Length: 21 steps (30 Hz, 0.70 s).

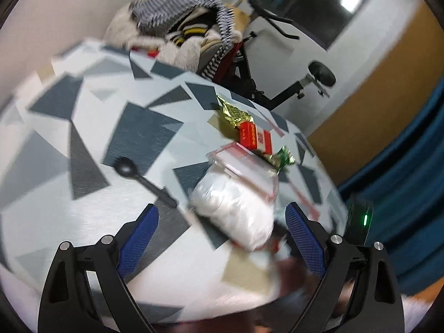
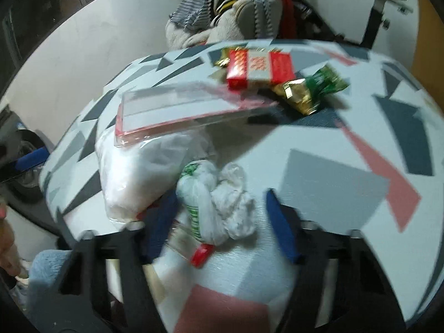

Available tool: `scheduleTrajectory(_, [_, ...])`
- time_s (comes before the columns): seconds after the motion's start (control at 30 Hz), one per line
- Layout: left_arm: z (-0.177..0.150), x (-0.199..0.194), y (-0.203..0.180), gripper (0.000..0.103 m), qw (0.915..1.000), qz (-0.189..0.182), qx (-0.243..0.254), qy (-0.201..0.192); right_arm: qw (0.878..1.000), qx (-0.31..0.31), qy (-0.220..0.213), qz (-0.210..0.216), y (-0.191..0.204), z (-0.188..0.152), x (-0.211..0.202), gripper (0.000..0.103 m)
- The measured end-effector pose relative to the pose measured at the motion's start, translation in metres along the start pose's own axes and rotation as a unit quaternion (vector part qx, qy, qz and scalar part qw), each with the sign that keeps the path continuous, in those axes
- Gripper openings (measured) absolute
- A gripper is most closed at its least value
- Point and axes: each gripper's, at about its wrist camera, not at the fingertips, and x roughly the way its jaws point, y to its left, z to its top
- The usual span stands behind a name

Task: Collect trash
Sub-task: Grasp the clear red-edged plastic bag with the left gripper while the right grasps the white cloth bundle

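- The right gripper [image 2: 219,224] has its blue pads on either side of a crumpled white wad [image 2: 222,208] with green print; a gap shows between the right pad and the wad, and blur hides the left side, so I cannot tell whether it is pinched.
- The left gripper [image 1: 222,238] stands wide open with nothing clamped; a white-filled bag [image 1: 236,211] lies between and just ahead of its pads.
- The bag [image 2: 133,177] touches the wad's left side, with a clear flat sleeve [image 2: 188,111] resting across its top.
- Beyond the bag sits a red box [image 2: 258,68], with a gold wrapper [image 2: 299,97] and a green wrapper [image 2: 327,82] just right of it, all close together.
- A black spoon [image 1: 138,177] lies left of the bag, apart from it, on open patterned table [image 1: 83,127].
- Right of the bag the table [image 2: 347,180] is bare to its curved edge.
- Behind the table's far edge is a heap of striped clothes [image 1: 183,27].
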Motion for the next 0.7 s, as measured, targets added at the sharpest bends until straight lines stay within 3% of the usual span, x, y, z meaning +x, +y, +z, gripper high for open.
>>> scheduleTrajectory(0.2, [0.038, 0.048, 0.021, 0.080, 0.9928, -0.031, -0.113, 0.022, 1.000, -0.013, -0.003, -0.011, 0.002, -0.007, -0.006, 0.043])
scheduleTrajectory(0.43, [0.053, 0.106, 0.043, 0.073, 0.9692, -0.072, -0.222, 0.077, 1.000, 0.019, -0.015, -0.010, -0.014, -0.016, -0.017, 0.043])
scheduleTrajectory(0.53, [0.053, 0.121, 0.042, 0.068, 0.9655, -0.072, -0.233, 0.090, 0.999, 0.031, -0.017, -0.011, -0.023, -0.020, -0.021, 0.043])
scheduleTrajectory(0.7, [0.054, 0.132, 0.030, 0.036, 0.9712, -0.050, -0.207, 0.105, 0.999, 0.042, -0.023, -0.012, -0.033, -0.024, -0.028, 0.043])
